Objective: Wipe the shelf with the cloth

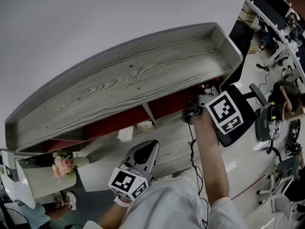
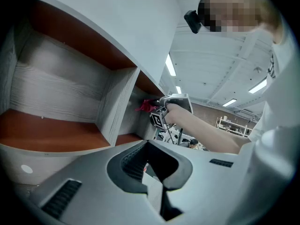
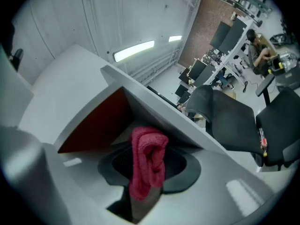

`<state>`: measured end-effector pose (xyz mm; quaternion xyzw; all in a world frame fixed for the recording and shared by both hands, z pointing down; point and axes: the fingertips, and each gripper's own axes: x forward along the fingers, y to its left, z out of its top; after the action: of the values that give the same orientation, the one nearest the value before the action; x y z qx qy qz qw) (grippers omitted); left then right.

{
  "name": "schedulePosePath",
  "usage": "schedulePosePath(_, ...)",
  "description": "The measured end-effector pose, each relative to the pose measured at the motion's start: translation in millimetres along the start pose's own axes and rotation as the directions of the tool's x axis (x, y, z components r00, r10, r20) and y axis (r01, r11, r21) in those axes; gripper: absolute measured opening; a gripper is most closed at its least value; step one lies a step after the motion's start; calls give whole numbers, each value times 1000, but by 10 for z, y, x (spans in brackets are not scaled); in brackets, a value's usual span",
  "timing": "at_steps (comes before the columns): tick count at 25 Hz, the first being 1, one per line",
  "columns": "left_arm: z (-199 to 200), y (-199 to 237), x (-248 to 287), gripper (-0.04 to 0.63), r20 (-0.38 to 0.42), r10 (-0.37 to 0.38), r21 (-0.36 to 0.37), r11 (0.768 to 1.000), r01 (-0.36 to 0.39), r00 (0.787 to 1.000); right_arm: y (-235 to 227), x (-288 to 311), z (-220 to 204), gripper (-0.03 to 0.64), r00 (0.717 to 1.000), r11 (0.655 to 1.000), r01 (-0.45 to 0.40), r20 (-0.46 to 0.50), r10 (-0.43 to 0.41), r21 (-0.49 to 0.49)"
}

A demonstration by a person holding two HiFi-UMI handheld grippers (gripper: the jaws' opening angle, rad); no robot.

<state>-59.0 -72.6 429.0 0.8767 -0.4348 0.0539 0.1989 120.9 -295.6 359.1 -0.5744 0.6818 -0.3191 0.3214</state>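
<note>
right gripper [image 3: 140, 196] clamped on red cloth [image 3: 149, 156], cloth at the right-end compartment of the shelf [image 1: 128, 80] | left gripper [image 2: 157, 191] closed, empty, held low | progress: probably early; no wiped area discernible, top board apparently still pending

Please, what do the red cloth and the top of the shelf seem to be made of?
The red cloth looks like soft terry or microfibre: its surface is fuzzy and it folds limply. The shelf top looks like grey wood or a wood-grain laminate, matt, with clear grain lines. I cannot tell which of the two it is.
</note>
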Motion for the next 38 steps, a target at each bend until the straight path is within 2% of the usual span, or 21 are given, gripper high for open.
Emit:
schedulePosePath(3, -7, 12, -13, 6, -1, 8, -2, 1000, -8, 1000, -88, 117, -61, 132, 1000, 995, -3, -18, 5, 99)
schedulePosePath(6, 4, 18, -25, 6, -4, 12, -1, 1000, -12, 1000, -152, 192, -109, 132, 1000, 990, 5, -26, -1, 140)
schedulePosePath(9, -11, 25, -36, 6, -1, 16, -3, 1000, -16, 1000, -243, 216, -181, 132, 999, 988, 24, -41, -18, 153)
schedulePosePath(16, -27, 30, -57, 6, 1, 23, -9, 1000, -23, 1000, -587, 201, -446, 132, 989, 986, 120, -99, -109, 114)
schedulePosePath(20, -16, 46, -79, 6, -4, 24, -3, 1000, -24, 1000, -816, 186, -629, 132, 970, 978, 200, -153, -189, 55)
schedulePosePath(23, -35, 55, -97, 6, -4, 27, -5, 1000, -27, 1000, -1003, 126, -799, 132, 942, 966, 256, -212, -260, -47)
schedulePosePath(28, -46, 73, -98, 6, -3, 27, -8, 1000, -27, 1000, -1149, -22, -964, 132, 921, 934, 248, -237, -310, -258)
schedulePosePath(30, -46, 67, -95, 6, -3, 24, -9, 1000, -24, 1000, -1196, -73, -1023, 132, 910, 907, 236, -247, -332, -350)
schedulePosePath(32, -45, 57, -89, 6, -3, 20, -8, 1000, -20, 1000, -1234, -118, -1077, 132, 902, 856, 206, -247, -354, -475)
schedulePosePath(34, -42, 52, -77, 6, -2, 16, -7, 1000, -16, 1000, -1259, -148, -1109, 132, 901, 782, 165, -230, -367, -601)
schedulePosePath(38, -50, 49, -71, 6, -3, 12, -7, 1000, -12, 1000, -1249, -166, -1126, 132, 912, 601, 77, -188, -366, -795)
